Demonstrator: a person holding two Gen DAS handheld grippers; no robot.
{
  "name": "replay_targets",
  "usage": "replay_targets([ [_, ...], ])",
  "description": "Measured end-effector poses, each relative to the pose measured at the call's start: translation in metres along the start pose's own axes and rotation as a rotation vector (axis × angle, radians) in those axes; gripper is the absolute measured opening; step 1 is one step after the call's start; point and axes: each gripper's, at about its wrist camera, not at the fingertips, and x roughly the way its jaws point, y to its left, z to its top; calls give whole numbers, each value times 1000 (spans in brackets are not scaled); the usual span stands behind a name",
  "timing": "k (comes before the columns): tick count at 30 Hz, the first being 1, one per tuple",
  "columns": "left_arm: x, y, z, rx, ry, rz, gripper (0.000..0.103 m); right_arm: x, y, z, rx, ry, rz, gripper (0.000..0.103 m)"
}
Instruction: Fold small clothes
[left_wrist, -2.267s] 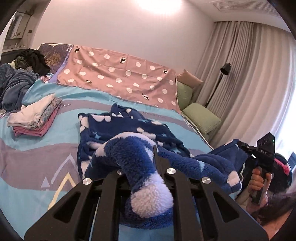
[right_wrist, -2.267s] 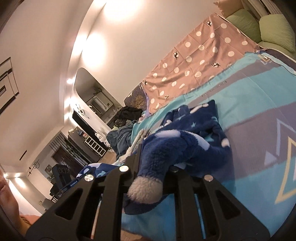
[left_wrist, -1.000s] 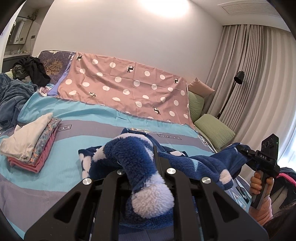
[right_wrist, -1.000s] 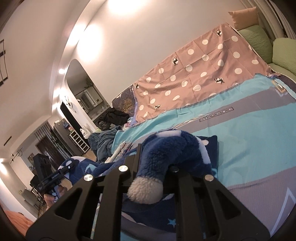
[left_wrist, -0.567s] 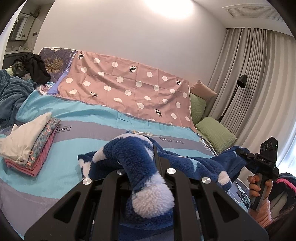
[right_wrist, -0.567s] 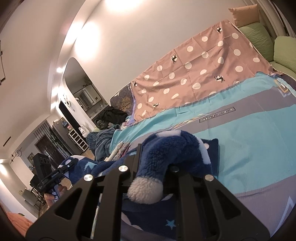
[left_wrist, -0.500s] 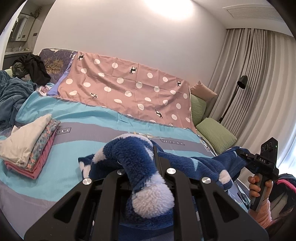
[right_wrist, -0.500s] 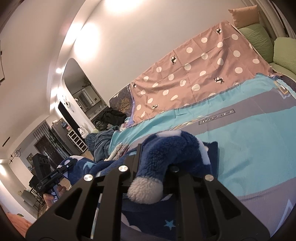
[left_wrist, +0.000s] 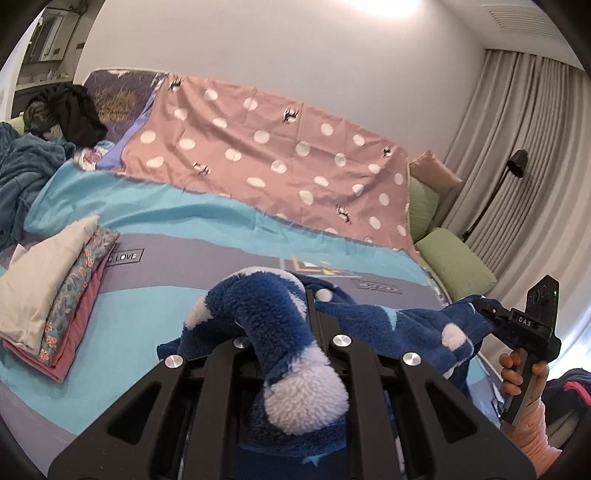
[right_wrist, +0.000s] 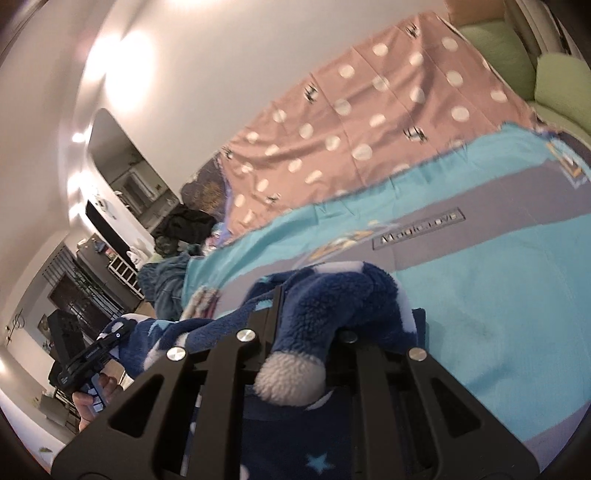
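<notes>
Gripping the blue fleece garment (left_wrist: 373, 321), both hand-held grippers stayed closed on it; folded clothes (left_wrist: 55, 295) lay at left on the bed (left_wrist: 184, 221).

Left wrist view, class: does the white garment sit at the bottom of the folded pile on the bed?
No, the white garment lies on top of the folded pile, above a floral piece and a pink one at the bottom.

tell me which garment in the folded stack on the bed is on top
The cream-white garment tops the folded stack; the floral one lies beneath it, and the pink one is at the bottom.
</notes>
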Motion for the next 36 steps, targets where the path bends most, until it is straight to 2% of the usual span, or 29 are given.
replay_targets([
  [8,69,25,-7,-9,98,70,12,66,-33,-3,27,115,-102,13],
  [11,98,42,-18,-42,161,87,12,85,-49,-7,63,159,-126,14],
  [14,112,53,-27,-74,204,80,15,94,-59,-12,94,188,-127,15],
  [17,110,57,-30,-95,206,58,16,92,-59,-14,94,191,-123,16],
  [19,103,56,-28,-97,191,46,19,87,-54,-13,90,188,-117,22],
  [21,97,51,-27,-96,185,36,25,79,-49,-13,89,183,-90,50],
  [22,91,49,-26,-101,182,20,34,73,-45,-13,83,177,-72,52],
  [23,85,46,-26,-114,177,-3,38,68,-40,-14,63,174,-65,52],
  [25,76,39,-27,-123,175,-35,41,61,-32,-16,18,177,-68,52],
  [28,67,28,-31,-93,197,-60,41,56,-25,-19,-18,186,-63,40],
  [30,72,24,-33,-82,231,-70,41,61,-24,-18,-25,191,-71,15],
  [31,78,23,-33,-78,239,-53,40,66,-24,-17,-22,195,-74,12],
  [32,83,23,-31,-80,242,-43,36,71,-26,-14,-9,191,-72,10],
  [33,89,25,-26,-87,240,-36,26,74,-27,-11,7,182,-70,9],
  [35,100,34,-8,-120,189,-12,21,84,-33,4,51,142,-66,9],
  [36,106,39,0,-136,169,-3,20,88,-37,10,66,117,-78,13],
])
